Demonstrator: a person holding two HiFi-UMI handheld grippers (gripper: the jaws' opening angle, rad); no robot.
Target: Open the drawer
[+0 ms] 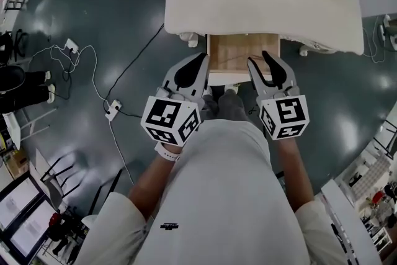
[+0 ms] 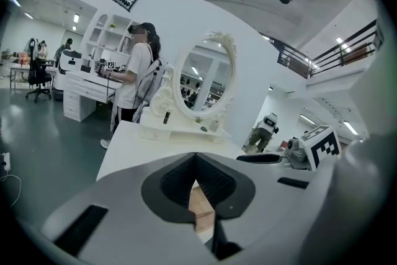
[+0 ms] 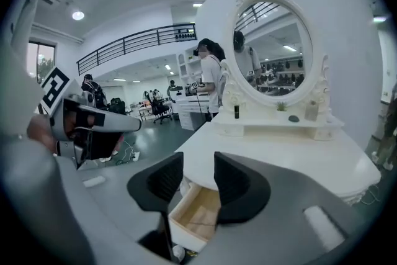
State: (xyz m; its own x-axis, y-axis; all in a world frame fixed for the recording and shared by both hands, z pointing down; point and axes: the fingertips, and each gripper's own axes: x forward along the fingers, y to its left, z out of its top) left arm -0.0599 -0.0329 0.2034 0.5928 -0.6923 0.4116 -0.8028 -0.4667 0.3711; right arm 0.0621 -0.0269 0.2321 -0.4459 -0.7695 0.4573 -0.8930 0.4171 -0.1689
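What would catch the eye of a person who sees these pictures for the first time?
First comes the white dressing table at the top of the head view, its drawer pulled out and showing a pale wooden inside. Then comes the oval mirror in an ornate white frame at the back of the table. Near the drawer are the left gripper, shut, and the right gripper, open and empty.

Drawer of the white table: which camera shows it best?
Head view: it looks down into the open drawer, showing its wooden bottom. The right gripper view shows part of it, at a slant; the left gripper view only a wooden sliver.
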